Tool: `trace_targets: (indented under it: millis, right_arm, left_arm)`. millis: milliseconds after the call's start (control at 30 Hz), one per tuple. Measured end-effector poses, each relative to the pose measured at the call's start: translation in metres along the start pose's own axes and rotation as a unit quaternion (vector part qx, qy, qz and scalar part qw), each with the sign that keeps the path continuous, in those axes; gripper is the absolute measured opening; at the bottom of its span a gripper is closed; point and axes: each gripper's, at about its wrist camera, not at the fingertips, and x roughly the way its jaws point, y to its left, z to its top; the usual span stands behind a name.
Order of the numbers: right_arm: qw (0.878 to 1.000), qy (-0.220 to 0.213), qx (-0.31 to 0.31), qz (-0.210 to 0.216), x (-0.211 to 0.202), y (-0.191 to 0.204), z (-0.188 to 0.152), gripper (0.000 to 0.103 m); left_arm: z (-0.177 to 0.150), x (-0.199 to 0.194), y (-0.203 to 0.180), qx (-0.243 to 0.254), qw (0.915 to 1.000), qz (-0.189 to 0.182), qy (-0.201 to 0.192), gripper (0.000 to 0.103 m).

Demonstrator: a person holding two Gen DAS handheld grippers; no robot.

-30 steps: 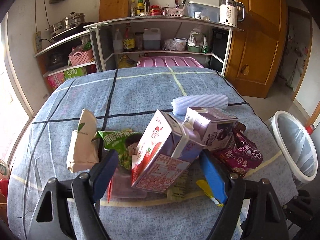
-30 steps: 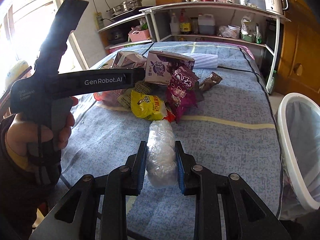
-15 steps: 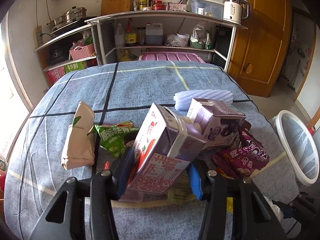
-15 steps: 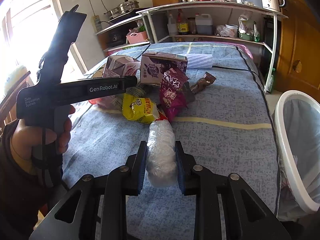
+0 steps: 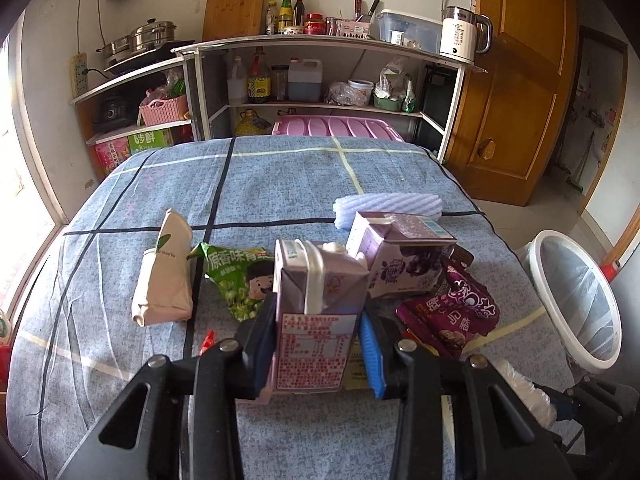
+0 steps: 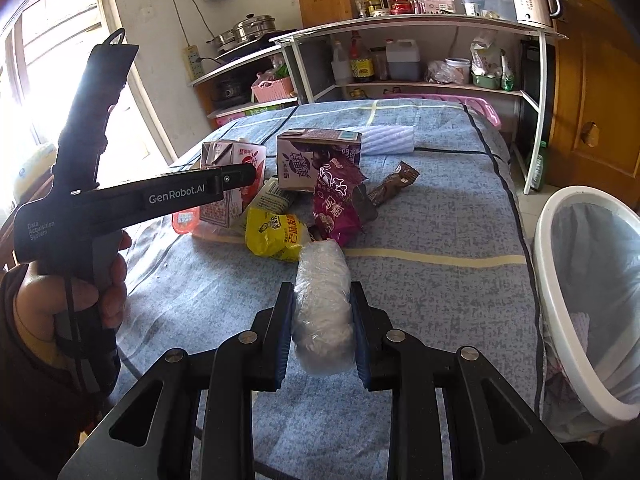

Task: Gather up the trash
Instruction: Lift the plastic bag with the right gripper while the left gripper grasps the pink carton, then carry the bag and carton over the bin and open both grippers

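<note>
1. Only the right wrist view shows the hand [image 6: 68, 300] gripping the left tool and the yellow packet [image 6: 276, 236] ahead of its jaws.
2. The left gripper [image 5: 318, 340] has just been closing; its jaws now pinch the pink carton [image 5: 316, 320].
3. The right gripper [image 6: 322, 320] clamps a crumpled bag [image 6: 322, 312] narrowly, the bin [image 6: 592, 280] to its right.

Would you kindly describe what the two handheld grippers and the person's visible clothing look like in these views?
Both grippers are matte black plastic frames with triangular cut-outs, silver pivot screws and ribbed blue pads. The left gripper shows its side in the right wrist view: a pistol handle, a long upright black bar ending in a loop, and white lettering "GenRobot.AI" and "Data Acquisition System". The right gripper matches. A dark sleeve shows a yellow cuff.
</note>
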Motion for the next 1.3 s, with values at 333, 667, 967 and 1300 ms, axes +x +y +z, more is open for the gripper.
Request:
trace_targets:
  millis: [333,667,967,1300]
  right_arm:
    - [1.000,-0.014,0.002,0.000,-0.011,-0.003,0.001,0.027]
    - [1.000,-0.028,0.006,-0.002,-0.022,-0.007,0.002,0.027]
    - [0.998,-0.058,0.025,-0.030,-0.051,-0.029,0.002,0.027]
    - [0.992,-0.082,0.058,-0.080,-0.087,-0.075,0.001,0.027]
  left_arm:
    - [-0.005,-0.016,0.005,-0.023,0.9996,-0.001,-0.017,0.038]
    - [-0.004,-0.038,0.000,-0.025,0.9989,-0.019,-0.036,0.038]
    - [0.008,-0.061,-0.042,0.011,0.9962,-0.062,-0.059,0.038]
    - [0.015,-0.056,-0.107,0.052,0.9911,-0.110,-0.054,0.038]
